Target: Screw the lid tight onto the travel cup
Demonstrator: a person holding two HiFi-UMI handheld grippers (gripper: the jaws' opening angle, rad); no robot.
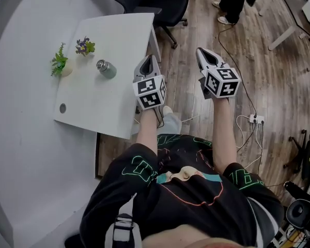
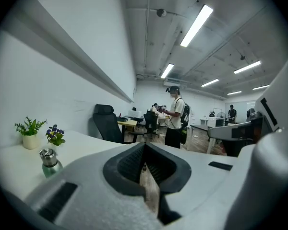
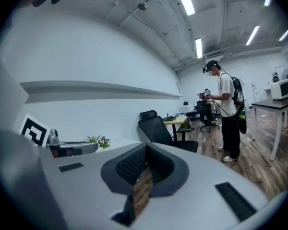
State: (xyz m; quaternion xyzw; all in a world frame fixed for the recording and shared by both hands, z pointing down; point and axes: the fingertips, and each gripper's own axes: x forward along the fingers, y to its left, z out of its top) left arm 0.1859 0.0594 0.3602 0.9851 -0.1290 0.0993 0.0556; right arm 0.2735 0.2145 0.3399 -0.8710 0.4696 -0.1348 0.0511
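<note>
At upper left, the cup [image 1: 107, 69] stands on the bench [image 1: 101, 110]; left tool [image 1: 149, 59] and right tool [image 1: 203, 52], both closed and empty, could topple it if brought in unopened.

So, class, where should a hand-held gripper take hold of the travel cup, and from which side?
Probably its green body, below the silver lid, coming level from the open edge of the table: it stands upright, and two potted plants stand on its wall side.
</note>
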